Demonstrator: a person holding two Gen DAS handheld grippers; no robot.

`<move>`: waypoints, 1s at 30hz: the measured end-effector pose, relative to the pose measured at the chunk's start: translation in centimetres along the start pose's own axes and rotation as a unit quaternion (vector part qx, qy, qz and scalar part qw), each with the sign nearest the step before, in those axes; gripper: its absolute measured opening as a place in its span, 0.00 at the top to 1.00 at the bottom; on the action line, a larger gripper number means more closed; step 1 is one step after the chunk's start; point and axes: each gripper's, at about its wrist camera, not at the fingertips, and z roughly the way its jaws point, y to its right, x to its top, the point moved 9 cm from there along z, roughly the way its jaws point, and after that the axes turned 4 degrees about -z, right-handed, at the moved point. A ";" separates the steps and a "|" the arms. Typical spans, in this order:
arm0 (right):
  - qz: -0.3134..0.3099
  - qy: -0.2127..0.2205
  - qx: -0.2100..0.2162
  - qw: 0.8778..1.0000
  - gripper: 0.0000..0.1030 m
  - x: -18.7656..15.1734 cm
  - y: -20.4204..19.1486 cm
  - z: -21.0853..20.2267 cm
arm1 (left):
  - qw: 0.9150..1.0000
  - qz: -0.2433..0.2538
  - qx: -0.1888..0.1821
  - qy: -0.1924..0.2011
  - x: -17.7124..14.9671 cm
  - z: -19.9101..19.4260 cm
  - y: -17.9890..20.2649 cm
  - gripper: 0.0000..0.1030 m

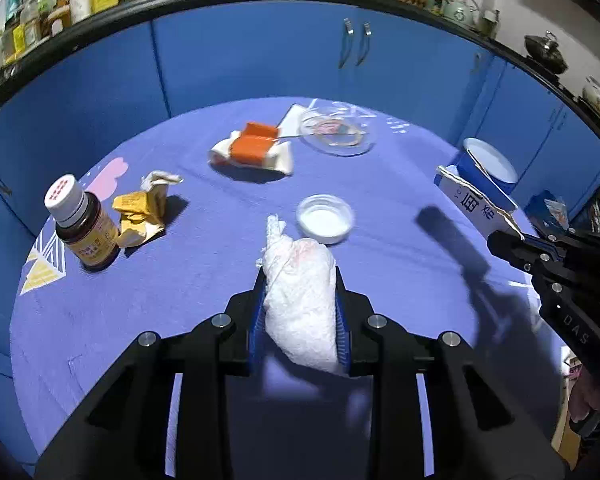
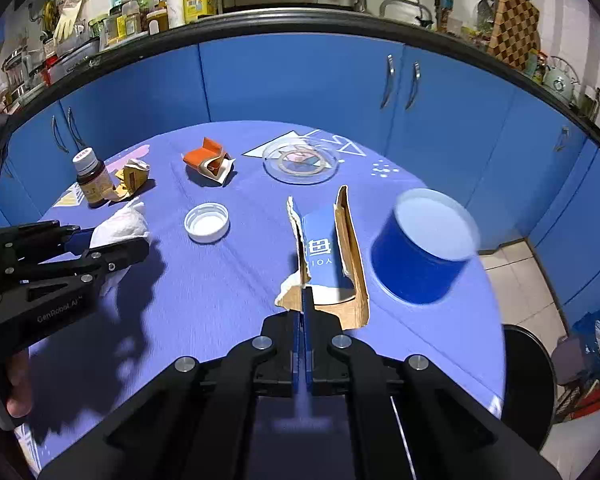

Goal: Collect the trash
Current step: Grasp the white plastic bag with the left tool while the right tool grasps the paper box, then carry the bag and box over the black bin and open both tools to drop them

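Note:
My left gripper is shut on a crumpled white tissue, held above the purple tablecloth. In the right wrist view the left gripper and its tissue show at the left. My right gripper is shut on the near edge of a torn blue cardboard box. From the left wrist view that box hangs at the tip of the right gripper, casting a shadow on the cloth. On the table lie a white cap, a yellow wrapper and an orange carton.
A brown medicine bottle stands at the table's left by the wrapper. A clear glass dish sits at the far side. A blue paper cup lies tilted to the right of the box. Blue cabinets ring the round table.

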 end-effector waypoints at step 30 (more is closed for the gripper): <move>0.019 0.042 -0.082 0.996 0.98 -3.4 6.5 -9.9 | 0.991 0.123 -0.034 0.047 -0.1 -6.0 13.6 0.71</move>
